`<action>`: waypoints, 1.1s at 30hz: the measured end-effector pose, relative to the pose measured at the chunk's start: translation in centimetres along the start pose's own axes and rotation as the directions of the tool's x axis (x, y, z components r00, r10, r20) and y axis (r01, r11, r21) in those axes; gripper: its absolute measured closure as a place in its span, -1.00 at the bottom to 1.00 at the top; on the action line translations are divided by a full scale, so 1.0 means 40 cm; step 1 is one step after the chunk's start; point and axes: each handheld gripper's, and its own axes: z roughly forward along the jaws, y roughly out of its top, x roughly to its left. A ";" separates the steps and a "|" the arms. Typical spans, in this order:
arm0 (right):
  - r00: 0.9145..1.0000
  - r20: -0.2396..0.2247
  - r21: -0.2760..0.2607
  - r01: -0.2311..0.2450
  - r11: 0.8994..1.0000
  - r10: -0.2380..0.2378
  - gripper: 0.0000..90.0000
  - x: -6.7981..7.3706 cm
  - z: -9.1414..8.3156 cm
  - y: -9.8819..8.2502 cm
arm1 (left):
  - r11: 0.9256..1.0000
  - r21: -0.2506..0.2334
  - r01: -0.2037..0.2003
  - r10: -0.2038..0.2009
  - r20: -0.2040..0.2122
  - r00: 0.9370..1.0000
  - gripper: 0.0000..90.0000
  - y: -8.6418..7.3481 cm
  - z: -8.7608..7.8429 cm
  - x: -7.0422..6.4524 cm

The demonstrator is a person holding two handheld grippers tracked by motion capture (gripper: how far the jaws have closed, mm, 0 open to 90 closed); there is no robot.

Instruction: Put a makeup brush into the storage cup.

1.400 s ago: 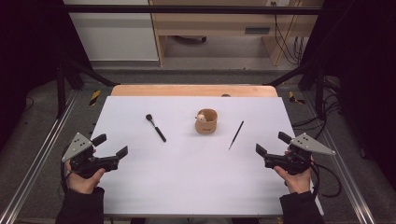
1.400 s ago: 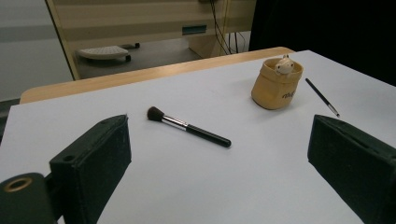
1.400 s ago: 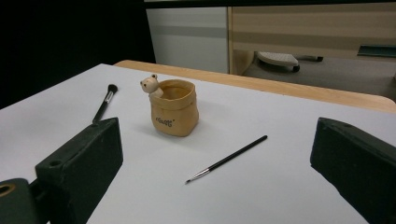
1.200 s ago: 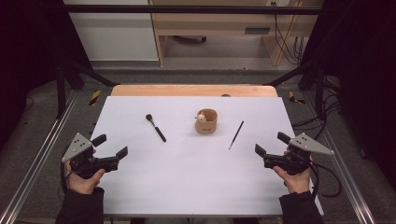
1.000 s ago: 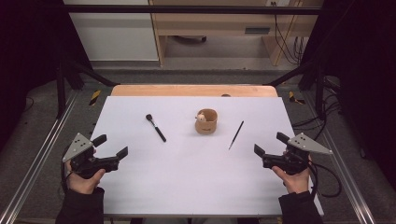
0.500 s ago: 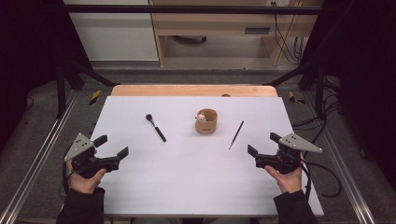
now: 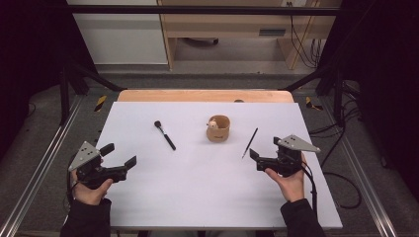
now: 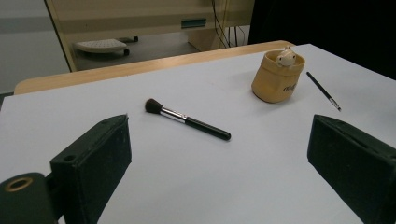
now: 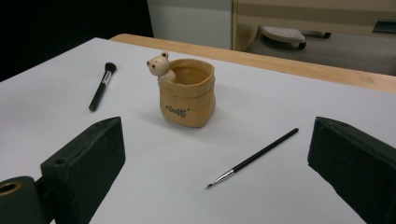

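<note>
A tan cup with a small bear figure on its rim (image 7: 218, 128) (image 8: 277, 76) (image 9: 187, 98) stands upright at the middle of the white table (image 7: 207, 192). A black-handled makeup brush (image 7: 164, 135) (image 8: 187, 120) (image 9: 101, 87) lies to its left. On its right lies a thin black liner brush (image 7: 249, 142) (image 8: 323, 90) (image 9: 254, 157). My left gripper (image 7: 118, 154) (image 8: 219, 140) is open near the front left, well short of the makeup brush. Just right of the thin brush's near tip, my right gripper (image 7: 265, 149) (image 9: 217, 128) is open and holds nothing.
A wooden strip (image 7: 205, 95) runs along the table's far edge. Metal rails (image 7: 44, 163) flank both sides, and cables (image 7: 341, 173) lie on the floor at the right. Beyond the table stands a wooden bench (image 7: 237, 24).
My right gripper has moved left and slightly forward, closer to the thin brush. The left gripper has barely shifted. The objects lie as before.
</note>
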 end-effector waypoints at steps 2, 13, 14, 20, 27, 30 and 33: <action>1.000 0.007 0.006 0.005 1.000 -0.005 -0.89 0.007 0.013 0.002 | 1.000 0.001 0.000 0.000 0.002 1.000 -0.88 0.000 0.000 0.000; 0.999 0.040 0.048 -0.011 0.999 0.009 -0.85 0.010 0.089 0.010 | 1.000 -0.005 0.005 -0.005 0.003 1.000 -0.88 0.000 -0.005 0.003; 0.999 0.044 0.054 -0.015 0.998 0.012 -0.85 0.008 0.097 0.009 | 1.000 -0.004 0.006 -0.006 0.004 1.000 -0.87 -0.001 -0.005 0.004; 0.997 0.079 0.088 -0.025 0.996 0.018 -0.81 -0.006 0.134 0.000 | 1.000 -0.007 0.008 -0.008 0.001 1.000 -0.87 -0.001 -0.006 0.006; 0.991 0.132 0.135 -0.048 0.990 0.030 -0.71 -0.032 0.180 -0.016 | 1.000 -0.008 0.006 -0.006 0.001 1.000 -0.87 0.000 -0.007 0.007; 0.988 0.147 0.162 -0.059 0.985 0.035 -0.65 -0.042 0.200 -0.024 | 1.000 -0.011 0.005 -0.005 0.001 1.000 -0.87 0.001 -0.009 0.008; 0.986 0.159 0.182 -0.069 0.981 0.039 -0.62 -0.048 0.215 -0.032 | 1.000 -0.016 0.001 -0.001 0.003 1.000 -0.87 0.003 -0.012 0.008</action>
